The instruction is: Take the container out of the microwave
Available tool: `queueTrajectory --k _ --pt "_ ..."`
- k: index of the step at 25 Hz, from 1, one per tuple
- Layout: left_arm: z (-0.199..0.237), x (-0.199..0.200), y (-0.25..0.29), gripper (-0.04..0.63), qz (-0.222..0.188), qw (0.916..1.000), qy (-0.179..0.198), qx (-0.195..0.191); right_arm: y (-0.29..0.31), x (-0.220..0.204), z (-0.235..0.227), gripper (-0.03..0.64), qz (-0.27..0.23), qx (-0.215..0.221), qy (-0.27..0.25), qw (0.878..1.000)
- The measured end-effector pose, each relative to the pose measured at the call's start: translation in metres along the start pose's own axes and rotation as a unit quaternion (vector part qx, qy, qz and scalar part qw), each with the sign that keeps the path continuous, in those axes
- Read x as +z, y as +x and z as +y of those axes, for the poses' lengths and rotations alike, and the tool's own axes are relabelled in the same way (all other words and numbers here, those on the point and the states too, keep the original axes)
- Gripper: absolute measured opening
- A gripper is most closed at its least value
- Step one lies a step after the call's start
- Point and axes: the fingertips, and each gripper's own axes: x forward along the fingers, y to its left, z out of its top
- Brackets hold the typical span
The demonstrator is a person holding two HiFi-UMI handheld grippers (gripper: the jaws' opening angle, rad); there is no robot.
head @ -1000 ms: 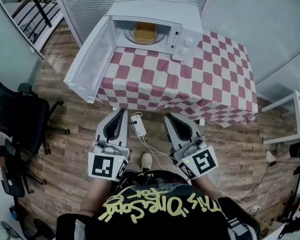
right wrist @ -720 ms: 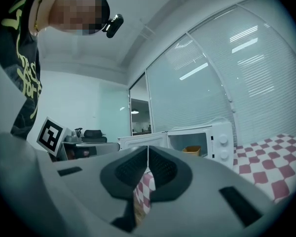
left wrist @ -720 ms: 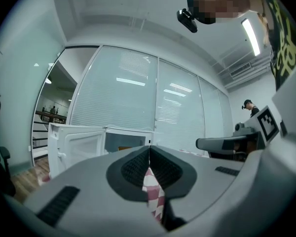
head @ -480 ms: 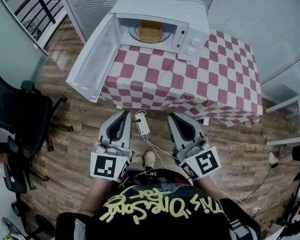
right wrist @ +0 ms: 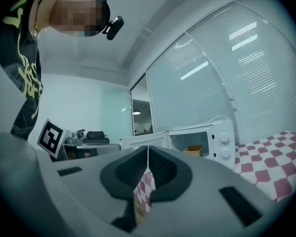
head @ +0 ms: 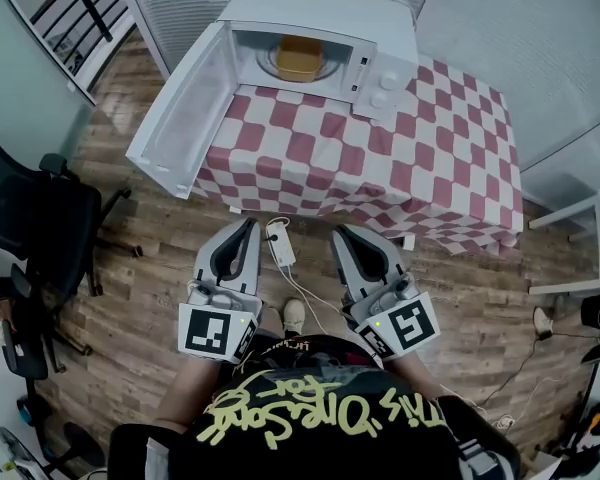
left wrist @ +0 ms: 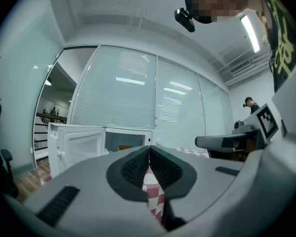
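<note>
I am holding the left hand-held gripper [head: 246, 226] and right hand-held gripper [head: 340, 234] low in the frame, both pressed together and empty. The yellow container [head: 297, 58] is sitting inside the open microwave [head: 325, 10] on the table [head: 400, 168], upper centre.

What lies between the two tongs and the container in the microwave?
In the head view: wooden floor with a white adapter, then the checkered tablecloth up to the open microwave holding the container.
</note>
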Motion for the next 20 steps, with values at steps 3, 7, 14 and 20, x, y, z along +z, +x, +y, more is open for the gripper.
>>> queueTrajectory --k 3,7,14,20 --pt "-0.002 -0.001 -0.004 0.009 0.001 1.0 -0.003 0.008 -0.001 -0.002 0.0 0.011 0.003 0.008 0.002 1.0" --pt "-0.002 -0.01 -0.009 0.009 0.012 0.9998 -0.008 0.015 0.0 -0.005 0.002 0.011 0.004 0.016 0.008 1.0" --pt "0.001 -0.008 -0.002 0.009 0.011 0.9998 -0.006 0.013 0.006 -0.011 0.001 0.011 0.011 0.02 0.01 1.0" --pt "0.008 -0.009 0.01 0.009 0.011 0.9999 -0.008 0.002 0.017 -0.012 -0.005 0.011 0.014 0.012 0.007 1.0"
